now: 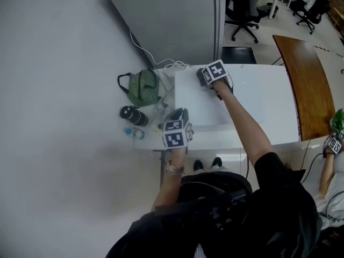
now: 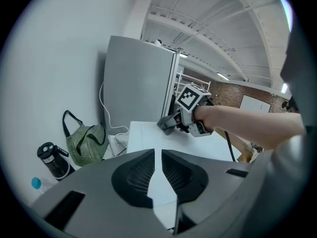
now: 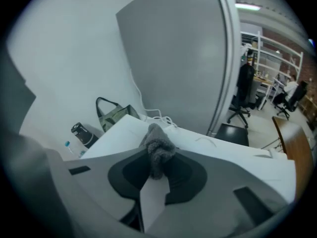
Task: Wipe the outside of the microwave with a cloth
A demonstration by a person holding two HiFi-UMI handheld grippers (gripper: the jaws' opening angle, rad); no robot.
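"Where was the left gripper (image 2: 157,156)?"

"Closest in, by the near-left corner of the microwave (image 1: 207,109). Its fingers (image 2: 134,175) were drawn nearly together, with nothing between them."

"And the cloth (image 3: 157,145)?"

"Pinched in the right gripper (image 3: 156,170) (a grey, bunched thing), set on the microwave's top towards its far-left corner."

"How far along?"

"I'd judge the top was in hand. Nothing showed whether front or sides were done, so those were likely left."

"Beyond?"

"A green bag (image 1: 144,87) and black bottle (image 1: 133,115) on the counter (image 1: 279,120), then a grey cabinet (image 1: 172,20)"
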